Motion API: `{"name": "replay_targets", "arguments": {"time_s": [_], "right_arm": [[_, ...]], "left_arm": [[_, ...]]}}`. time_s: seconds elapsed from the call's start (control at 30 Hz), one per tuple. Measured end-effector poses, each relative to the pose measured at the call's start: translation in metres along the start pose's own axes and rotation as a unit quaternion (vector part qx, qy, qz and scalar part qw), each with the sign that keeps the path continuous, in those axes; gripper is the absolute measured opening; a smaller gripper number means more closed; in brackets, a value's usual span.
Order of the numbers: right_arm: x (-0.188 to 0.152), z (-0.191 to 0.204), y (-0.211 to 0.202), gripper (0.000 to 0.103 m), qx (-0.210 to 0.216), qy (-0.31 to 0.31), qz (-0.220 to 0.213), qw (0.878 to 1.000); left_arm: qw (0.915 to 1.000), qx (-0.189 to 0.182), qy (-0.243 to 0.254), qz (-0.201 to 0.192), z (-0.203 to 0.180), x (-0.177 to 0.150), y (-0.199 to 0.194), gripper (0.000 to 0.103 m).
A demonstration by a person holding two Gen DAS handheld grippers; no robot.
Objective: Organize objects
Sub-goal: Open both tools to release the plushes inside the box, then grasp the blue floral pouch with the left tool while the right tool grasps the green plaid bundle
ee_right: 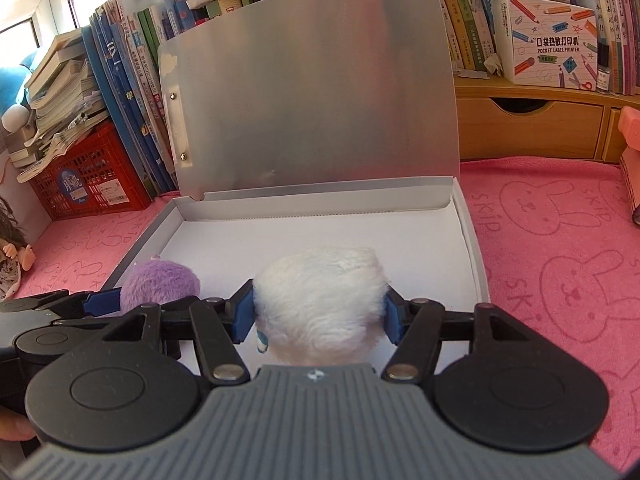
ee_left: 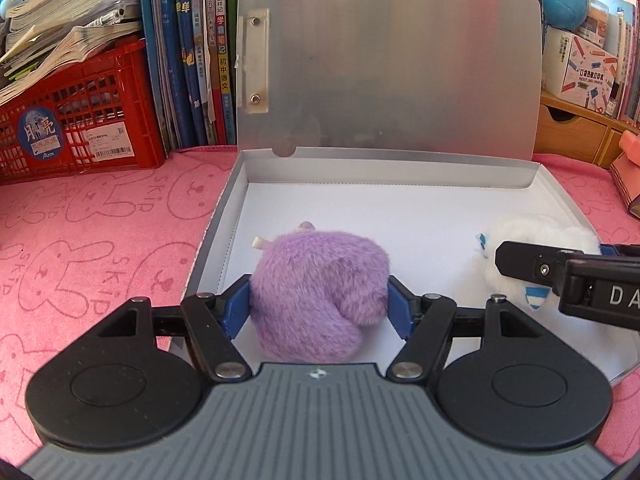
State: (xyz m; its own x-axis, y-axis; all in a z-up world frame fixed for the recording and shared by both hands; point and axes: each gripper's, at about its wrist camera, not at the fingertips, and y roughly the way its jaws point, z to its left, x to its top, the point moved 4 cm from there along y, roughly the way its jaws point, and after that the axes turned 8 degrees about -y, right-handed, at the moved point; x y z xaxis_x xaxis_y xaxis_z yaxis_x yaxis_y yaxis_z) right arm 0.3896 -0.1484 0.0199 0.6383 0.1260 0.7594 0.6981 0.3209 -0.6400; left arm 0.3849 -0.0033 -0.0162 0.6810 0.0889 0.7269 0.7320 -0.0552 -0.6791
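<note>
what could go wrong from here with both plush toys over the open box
1. The left gripper and right gripper work close together, so they may bump while releasing.
2. The purple plush sits near the box's left wall and might catch on it.
3. The raised lid could fall forward if the box is nudged.

Purple plush toy underside hidden; white plush toy partly behind right hand-held gripper.

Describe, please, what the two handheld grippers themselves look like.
Both match. The left gripper and right gripper each have blue pads on black linkage arms with silver pivot pins, two round black discs and a ribbed grey body with a small round emblem. White letters "DA" show on the right gripper's side.
</note>
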Motion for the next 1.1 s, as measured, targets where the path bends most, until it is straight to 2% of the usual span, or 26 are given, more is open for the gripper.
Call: {"name": "replay_targets", "arguments": {"time_s": [0.1,0.13,0.17,0.23,0.5,0.63,0.87,1.1], "right_arm": [[-0.004,0.001,0.002,0.066,-0.007,-0.006,0.002,1.0],[-0.005,0.001,0.001,0.075,-0.009,-0.005,0.001,1.0],[-0.005,0.001,0.001,0.078,-0.006,-0.004,0.0,1.0],[-0.005,0.001,-0.004,0.083,-0.002,-0.001,-0.005,1.0],[-0.003,0.001,-0.042,0.087,0.0,-0.013,-0.033,0.999],[-0.007,-0.001,-0.066,0.088,0.006,-0.014,-0.046,0.999],[-0.03,-0.006,-0.12,0.091,0.024,-0.019,-0.075,0.997],[-0.072,-0.006,-0.158,0.095,0.04,-0.002,-0.087,0.995]], "left_arm": [[1.0,-0.002,0.003,0.005,0.0,-0.002,-0.001,0.075],[1.0,-0.002,0.002,0.005,0.001,-0.002,-0.002,0.077],[1.0,-0.003,0.001,0.003,0.001,-0.002,-0.004,0.082],[1.0,-0.005,-0.001,-0.004,0.002,-0.002,-0.011,0.085],[0.999,-0.008,0.031,-0.032,0.007,-0.003,-0.051,0.092],[0.9989,-0.019,0.027,-0.034,0.01,-0.01,-0.072,0.093],[0.9976,-0.056,0.003,-0.041,0.007,-0.046,-0.118,0.097],[0.9974,-0.057,-0.004,-0.044,0.013,-0.088,-0.143,0.098]]}}
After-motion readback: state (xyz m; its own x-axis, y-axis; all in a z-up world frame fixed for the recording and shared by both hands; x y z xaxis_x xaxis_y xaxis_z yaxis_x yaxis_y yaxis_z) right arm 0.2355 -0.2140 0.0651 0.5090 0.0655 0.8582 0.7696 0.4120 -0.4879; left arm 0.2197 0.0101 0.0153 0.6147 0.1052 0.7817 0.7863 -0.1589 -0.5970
